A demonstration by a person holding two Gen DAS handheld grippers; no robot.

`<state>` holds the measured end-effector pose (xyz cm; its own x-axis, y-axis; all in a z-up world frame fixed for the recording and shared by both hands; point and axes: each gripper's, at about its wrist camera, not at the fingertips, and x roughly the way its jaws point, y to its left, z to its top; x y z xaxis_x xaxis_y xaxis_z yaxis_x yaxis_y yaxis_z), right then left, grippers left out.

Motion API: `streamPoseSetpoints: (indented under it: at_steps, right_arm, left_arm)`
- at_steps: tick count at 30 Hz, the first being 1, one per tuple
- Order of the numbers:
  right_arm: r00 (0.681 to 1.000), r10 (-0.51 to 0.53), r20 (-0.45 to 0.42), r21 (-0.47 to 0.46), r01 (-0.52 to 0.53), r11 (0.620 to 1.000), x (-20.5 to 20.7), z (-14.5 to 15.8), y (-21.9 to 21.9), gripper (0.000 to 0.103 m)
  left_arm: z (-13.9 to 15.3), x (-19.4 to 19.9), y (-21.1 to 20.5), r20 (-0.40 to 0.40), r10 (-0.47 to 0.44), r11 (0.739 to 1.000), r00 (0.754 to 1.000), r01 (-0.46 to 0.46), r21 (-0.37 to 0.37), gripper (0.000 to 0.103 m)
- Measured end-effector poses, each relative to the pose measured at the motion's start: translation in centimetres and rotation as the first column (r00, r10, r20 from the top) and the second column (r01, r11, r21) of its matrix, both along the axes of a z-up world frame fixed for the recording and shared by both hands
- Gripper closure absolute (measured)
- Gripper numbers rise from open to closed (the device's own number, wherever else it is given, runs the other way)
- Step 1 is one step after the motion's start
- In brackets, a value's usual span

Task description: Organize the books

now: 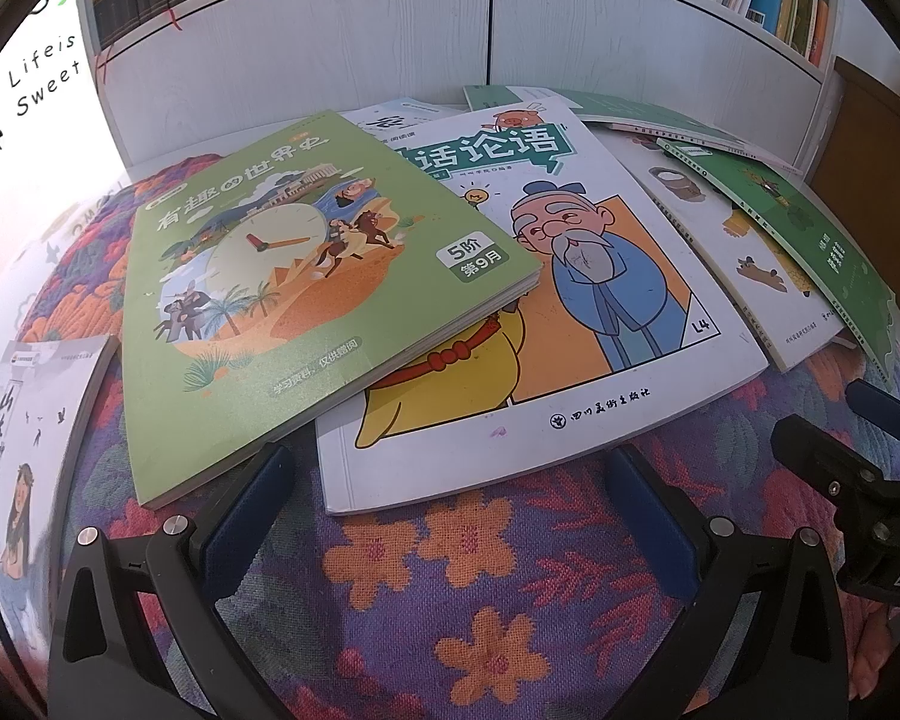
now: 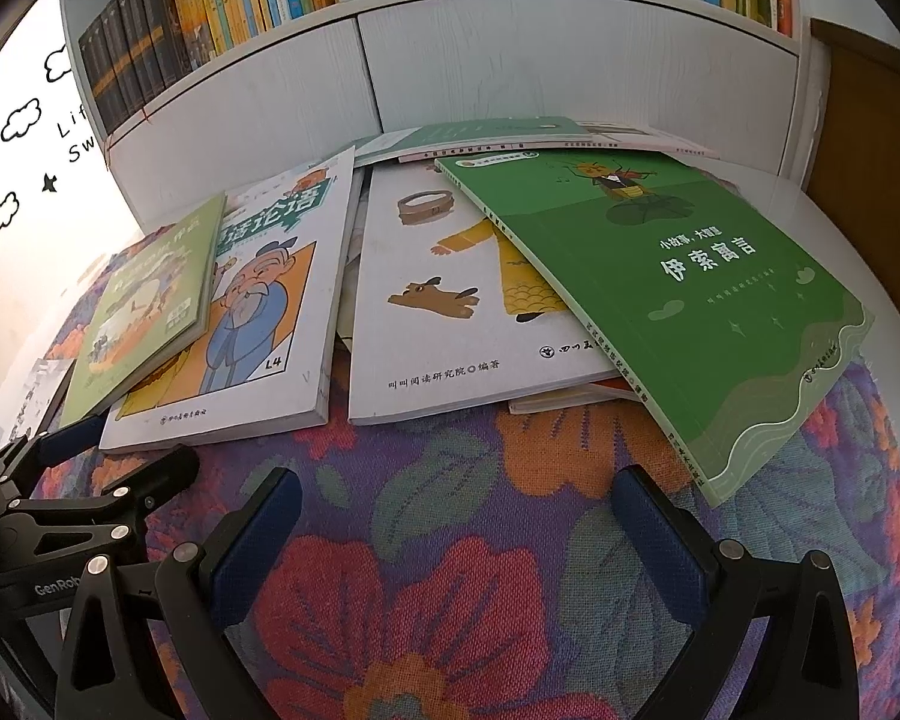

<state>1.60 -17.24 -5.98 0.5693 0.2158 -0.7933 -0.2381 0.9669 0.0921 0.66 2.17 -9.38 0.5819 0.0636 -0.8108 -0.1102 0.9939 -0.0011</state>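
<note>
Bright daylight glares from the left — fisheye edges curve, corners dark.

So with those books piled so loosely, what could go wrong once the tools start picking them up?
Two risks, I think. The light green book lies tilted across the old-man cover book, so pulling the lower one could send it sliding. The dark green book overhangs the white book beneath, so it may tip off. Both the left tool and right tool are open, holding nothing.

Flowered cloth (image 2: 450,540) covers the table. Lying directly on it: white sage book (image 1: 570,312) mid-table, white dog book (image 2: 438,300) beside it, another white book (image 1: 24,450) at the left edge.
</note>
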Motion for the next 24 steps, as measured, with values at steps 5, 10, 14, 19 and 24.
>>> streamPoseSetpoints:
  at_steps: [5,10,14,19,24]
  right_arm:
    - [1.000,0.002,0.000,-0.002,-0.002,1.000,0.0,0.0,0.0,0.000]
    - [1.000,0.003,-0.001,-0.016,-0.003,1.000,0.0,0.0,0.2,0.000]
    - [1.000,0.004,-0.002,-0.032,-0.004,0.999,0.1,-0.1,0.5,0.000]
    - [1.000,0.023,0.005,0.040,-0.023,0.999,-0.3,0.6,-0.2,0.005]
    - [0.996,0.068,-0.052,0.185,-0.057,0.981,0.6,2.4,-0.8,0.025]
  left_arm:
    - [0.0,0.0,0.0,0.000,0.000,1.000,1.000,0.000,0.000,0.000]
    - [0.0,-0.1,-0.1,0.000,0.000,1.000,1.000,0.000,0.004,0.000]
    - [0.0,0.1,-0.1,-0.009,-0.005,1.000,1.000,0.005,0.003,0.000]
    - [1.1,0.3,1.5,-0.076,-0.035,0.998,0.997,0.031,-0.050,0.002]
    - [3.7,0.1,4.9,-0.020,0.030,0.999,0.999,-0.031,-0.038,0.002]
